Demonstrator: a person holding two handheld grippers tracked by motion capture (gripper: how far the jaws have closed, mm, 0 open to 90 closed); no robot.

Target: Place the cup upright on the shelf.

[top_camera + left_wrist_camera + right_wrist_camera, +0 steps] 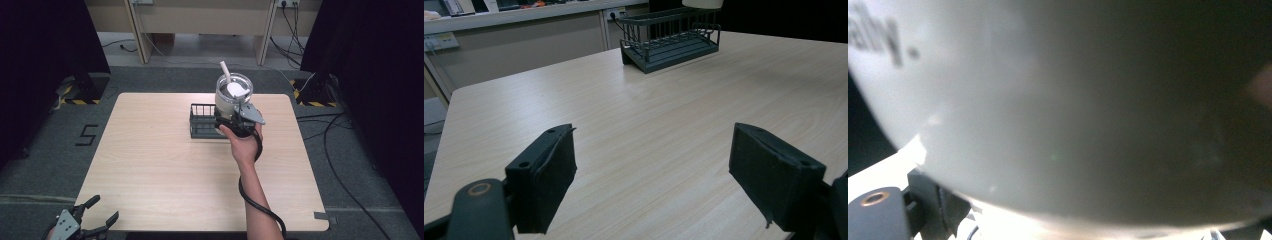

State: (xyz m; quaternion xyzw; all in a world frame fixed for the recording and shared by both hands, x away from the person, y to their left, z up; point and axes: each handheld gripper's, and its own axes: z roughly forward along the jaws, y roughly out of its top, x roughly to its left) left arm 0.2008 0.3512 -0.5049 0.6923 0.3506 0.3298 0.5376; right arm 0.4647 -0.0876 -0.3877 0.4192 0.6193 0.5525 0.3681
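pale tumbler (1063, 105) wall is pressed close against the right gripper (239, 120), apparently clamped low on its body, though the pads are hidden. the carry step is judged in hand: the cup is held upright above the dark rack (202, 121), long axis vertical, straw (225, 69) tilted up-left. next, a level descent is called for. the left gripper (80, 225) is spread wide, idle, at the near table (150, 170) edge.

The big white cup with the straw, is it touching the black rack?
Cannot tell. In the high view the right gripper holds the cup over the rack, hiding where they would meet. The right gripper view is too blurred.
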